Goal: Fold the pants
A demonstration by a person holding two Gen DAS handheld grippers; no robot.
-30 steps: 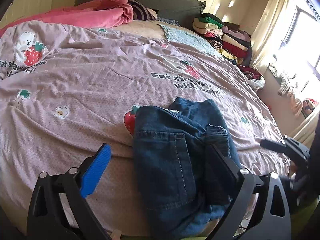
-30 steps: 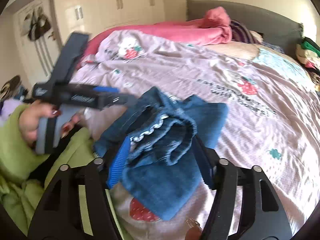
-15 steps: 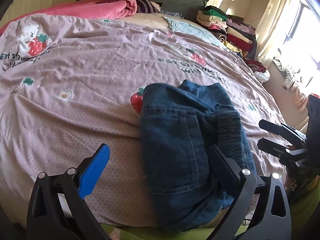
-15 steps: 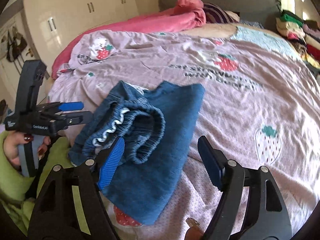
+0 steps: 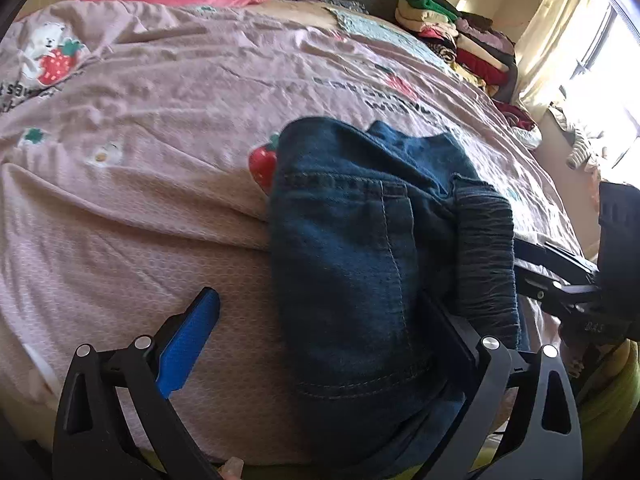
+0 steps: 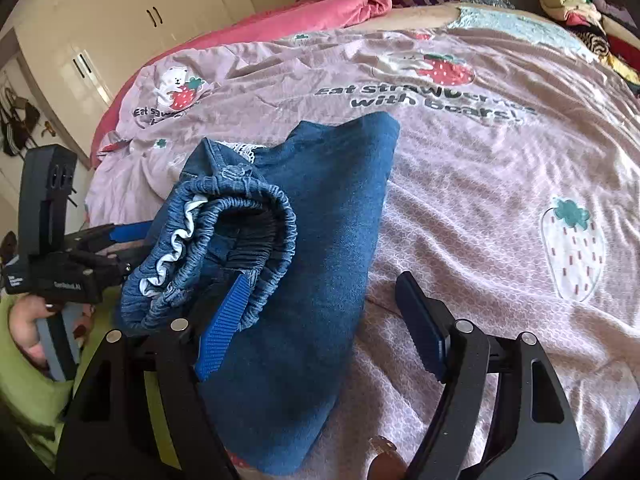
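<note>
The folded blue jeans (image 5: 360,248) lie on the pink strawberry duvet (image 5: 160,160) near the bed's front edge. In the right wrist view their gathered elastic waistband (image 6: 240,232) sits rolled on top of the flat denim (image 6: 320,200). My left gripper (image 5: 316,300) is open wide: its blue pad (image 5: 188,344) is over bare duvet, and its other finger lies against the jeans' right side. My right gripper (image 6: 326,284) is open too, its blue pad (image 6: 224,328) at the waistband and its dark pad (image 6: 420,328) over the duvet. Each gripper shows in the other's view, the left gripper (image 6: 124,248) and the right gripper (image 5: 534,268).
A pink blanket (image 6: 320,4) is bunched at the bed's head. A pile of folded clothes (image 5: 460,36) stands at the far right of the bed. Cupboards (image 6: 120,32) line the wall on the left, a curtained window (image 5: 580,52) is on the right. A green sleeve (image 6: 24,392) is at the bed's edge.
Both grippers have sunk toward the bed. The right gripper's jaws have widened off the jeans bundle and the wrist has rolled. The jeans now rest flat on the duvet.
</note>
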